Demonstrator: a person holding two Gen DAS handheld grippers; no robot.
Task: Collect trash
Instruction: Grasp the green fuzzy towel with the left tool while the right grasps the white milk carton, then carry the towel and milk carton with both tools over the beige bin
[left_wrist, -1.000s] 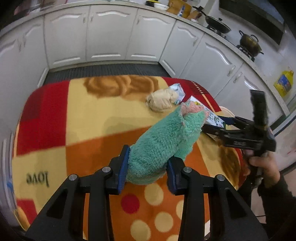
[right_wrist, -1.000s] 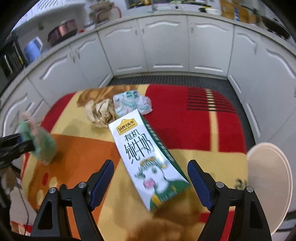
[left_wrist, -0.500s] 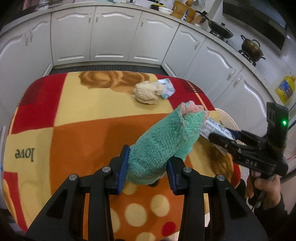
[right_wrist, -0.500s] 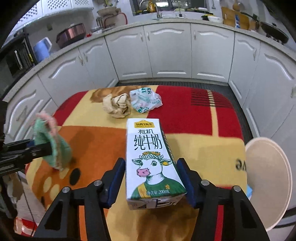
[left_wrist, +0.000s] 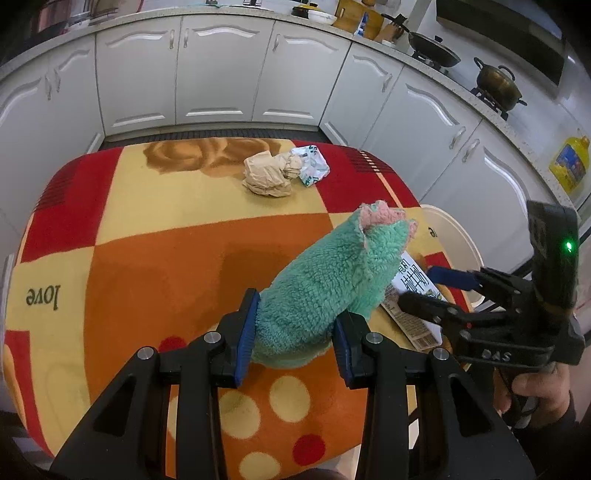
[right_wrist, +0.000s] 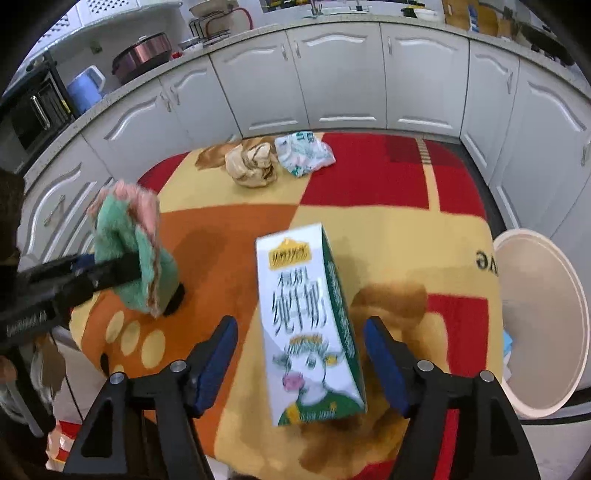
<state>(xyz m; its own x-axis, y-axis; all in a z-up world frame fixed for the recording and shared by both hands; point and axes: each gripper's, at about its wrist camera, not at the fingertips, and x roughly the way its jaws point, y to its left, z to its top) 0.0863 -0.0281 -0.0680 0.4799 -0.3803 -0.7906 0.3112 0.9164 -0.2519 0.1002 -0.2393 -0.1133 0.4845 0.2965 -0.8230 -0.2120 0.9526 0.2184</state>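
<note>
Carton (right_wrist: 310, 325): sat down on the blanket (right_wrist: 369, 184) near its close edge, printed face up, top end pointing away, picture blurred. Lay between the pads of the right gripper (right_wrist: 299, 325), with a clear gap on either side and neither pad touching. Jaws there: had just been opening, stood about half spread, gripped nothing. From the left wrist view, carton (left_wrist: 413, 291) only partly seen, tucked behind the rag (left_wrist: 332, 273), with the right gripper (left_wrist: 432, 291) straddling it and a hand (left_wrist: 535, 384) on the grip below.

Off to the carton's right, just past the blanket's edge: bin (right_wrist: 535, 295), cream, round, mouth open.

Farther back on the blanket: paper ball (right_wrist: 253, 166), tan and crumpled, touching a white-and-green wrapper (right_wrist: 303, 153) on its right. Both well apart from the carton.

Over on the left: left gripper (left_wrist: 295, 314), narrowed onto the rag, blue pads pressed into its fluffy green sides, pink-edged end sticking up and forward. Seen side-on from the right wrist view (right_wrist: 110, 269), low over the orange patch.
</note>
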